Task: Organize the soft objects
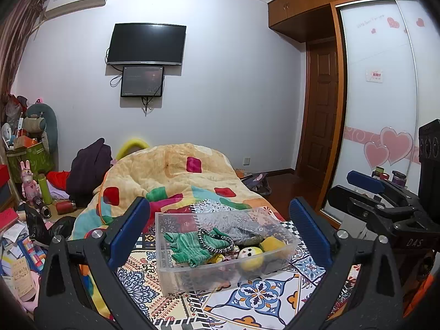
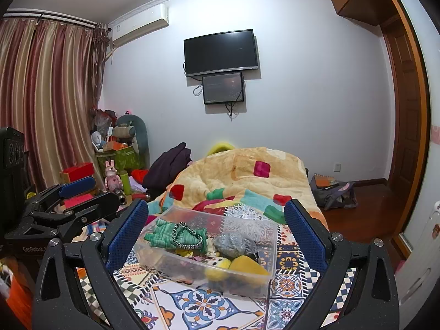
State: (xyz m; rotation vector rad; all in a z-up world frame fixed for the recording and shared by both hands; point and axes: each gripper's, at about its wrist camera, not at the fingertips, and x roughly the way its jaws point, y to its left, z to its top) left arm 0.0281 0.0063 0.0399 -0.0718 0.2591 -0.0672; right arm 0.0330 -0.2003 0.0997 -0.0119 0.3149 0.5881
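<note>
A clear plastic bin (image 1: 176,280) (image 2: 271,247) sits on the patterned bed cover. It holds green knit gloves (image 1: 189,250) (image 2: 162,233), a black-and-white cord (image 1: 214,240) (image 2: 187,236), a grey cloth (image 1: 244,233) (image 2: 233,243), a yellow plush face (image 1: 250,257) (image 2: 217,266) and a yellow soft piece (image 1: 271,243) (image 2: 247,265). My left gripper (image 1: 220,236) is open and empty, above and before the bin. My right gripper (image 2: 217,233) is open and empty, facing the bin from the right; it also shows in the left wrist view (image 1: 365,181).
A folded patchwork quilt (image 1: 176,176) (image 2: 242,173) lies behind the bin. Cluttered boxes and toys (image 1: 30,165) (image 2: 115,162) stand at the left. A bag (image 2: 332,192) lies on the wooden floor. A wardrobe (image 1: 385,110) stands at the right.
</note>
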